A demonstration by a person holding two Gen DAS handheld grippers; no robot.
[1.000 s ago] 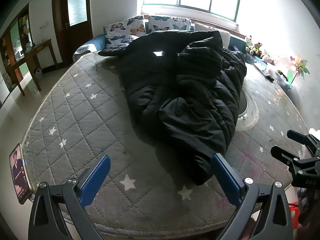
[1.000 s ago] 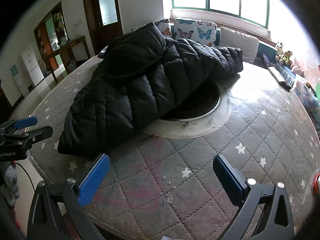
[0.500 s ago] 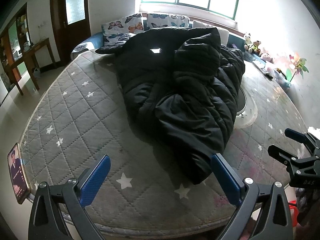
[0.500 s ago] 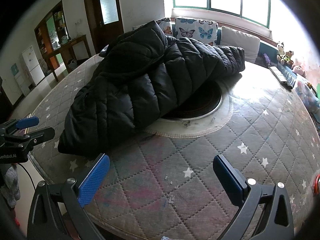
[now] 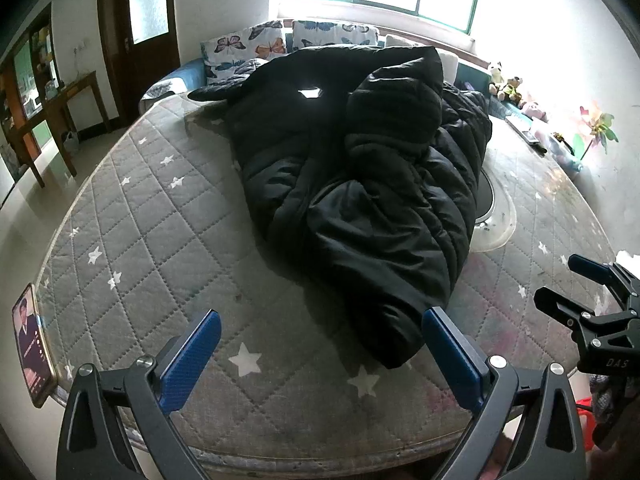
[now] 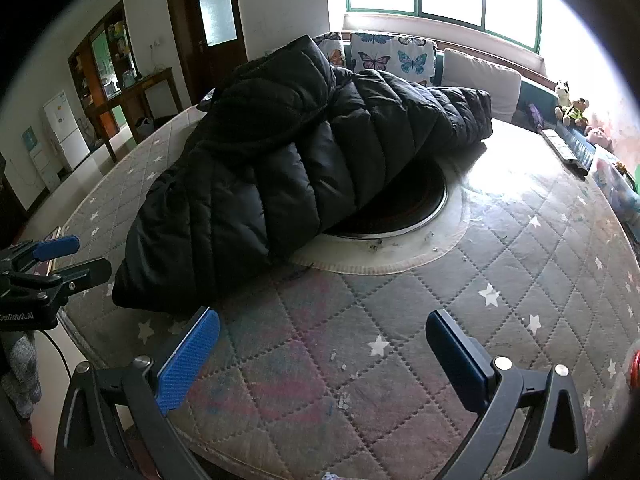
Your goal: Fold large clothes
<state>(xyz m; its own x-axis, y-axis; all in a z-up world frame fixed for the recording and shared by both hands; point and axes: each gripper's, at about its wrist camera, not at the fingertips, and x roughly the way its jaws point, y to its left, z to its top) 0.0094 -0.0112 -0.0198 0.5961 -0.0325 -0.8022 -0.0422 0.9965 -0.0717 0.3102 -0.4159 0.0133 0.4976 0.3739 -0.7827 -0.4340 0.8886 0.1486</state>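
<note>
A large black puffer coat [image 5: 360,184] lies crumpled across a round table covered with a grey quilted star-print cloth [image 5: 160,240]. It also shows in the right wrist view [image 6: 288,184], where it partly covers a round recess in the table's middle [image 6: 408,208]. My left gripper [image 5: 320,356] is open and empty near the front edge, its right fingertip close to the coat's near end. My right gripper [image 6: 320,356] is open and empty over bare cloth, right of the coat's end. Each gripper shows at the side of the other's view: right [image 5: 576,284], left [image 6: 64,256].
A phone [image 5: 32,344] stands at the table's left edge. Butterfly pillows [image 6: 392,56] and a sofa sit behind the table. Plush toys [image 6: 572,104] and a remote [image 6: 560,148] lie at the far right. A door and wooden desk [image 5: 52,120] stand at left.
Both views have shifted slightly closer to the coat. The coat itself has not moved and both grippers stay open.
</note>
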